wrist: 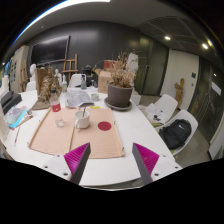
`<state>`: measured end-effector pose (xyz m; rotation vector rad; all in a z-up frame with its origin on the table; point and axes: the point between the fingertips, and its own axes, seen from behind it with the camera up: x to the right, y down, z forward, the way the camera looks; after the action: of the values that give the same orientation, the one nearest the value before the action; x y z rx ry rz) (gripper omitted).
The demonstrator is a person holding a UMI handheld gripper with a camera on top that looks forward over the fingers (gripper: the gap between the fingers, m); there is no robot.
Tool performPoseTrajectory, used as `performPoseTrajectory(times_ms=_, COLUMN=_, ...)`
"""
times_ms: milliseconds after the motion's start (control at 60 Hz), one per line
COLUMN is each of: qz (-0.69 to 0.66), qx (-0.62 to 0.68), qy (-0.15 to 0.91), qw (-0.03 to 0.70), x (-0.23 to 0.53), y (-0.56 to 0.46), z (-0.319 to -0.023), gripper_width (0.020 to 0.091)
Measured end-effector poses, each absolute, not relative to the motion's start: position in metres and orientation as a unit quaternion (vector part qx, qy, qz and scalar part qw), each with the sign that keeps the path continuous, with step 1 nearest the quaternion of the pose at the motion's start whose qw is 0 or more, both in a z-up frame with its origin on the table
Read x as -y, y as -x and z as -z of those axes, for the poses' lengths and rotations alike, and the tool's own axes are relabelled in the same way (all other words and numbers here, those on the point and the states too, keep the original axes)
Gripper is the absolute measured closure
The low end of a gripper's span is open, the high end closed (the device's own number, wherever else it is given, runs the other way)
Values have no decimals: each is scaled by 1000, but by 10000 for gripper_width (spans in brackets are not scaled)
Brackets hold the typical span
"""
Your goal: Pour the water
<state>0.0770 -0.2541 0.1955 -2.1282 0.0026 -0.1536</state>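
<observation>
Fingers [78,158] of the hand-held gripper [112,158] stood apart, gripping nothing. Beyond them, on two tan placemats [95,137], stood one small white cup [82,118] and one clear glass [61,118]; contents indiscernible.

Dim room overall, lit from above — ceiling lights [167,38] glow as small bright spots beyond the potted plant [120,84], with a pale glare band curving high over it. The dark back wall [95,42] behind the plant takes little light. The white table [120,135] under the plant is the brightest surface; shadows on it are soft and short. Strong fisheye bending — straight lines bow away from the plant, things to either side of it squeeze and smear. Detail near the plant is fair, softer farther off. Gripper [112,160] pads in front of the plant read saturated magenta, fingers parted.
</observation>
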Motion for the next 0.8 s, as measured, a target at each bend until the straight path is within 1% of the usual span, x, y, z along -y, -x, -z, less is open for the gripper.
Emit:
performPoseTrajectory(times_ms=150, qz=44, qx=21, qy=877, qw=478, x=246, y=-47, z=-187, gripper_width=245)
performPoseTrajectory(times_ms=467, qz=-2, qx=89, qy=882, qw=463, x=210, y=83, z=-157, gripper_width=245)
performPoseTrajectory(times_ms=600, qz=-10, qx=101, qy=871, qw=481, x=175, y=140, z=-152, gripper_width=245)
performPoseTrajectory(times_ms=800, qz=-1, qx=84, qy=847, qw=525, x=89, y=200, z=-140, gripper_width=250)
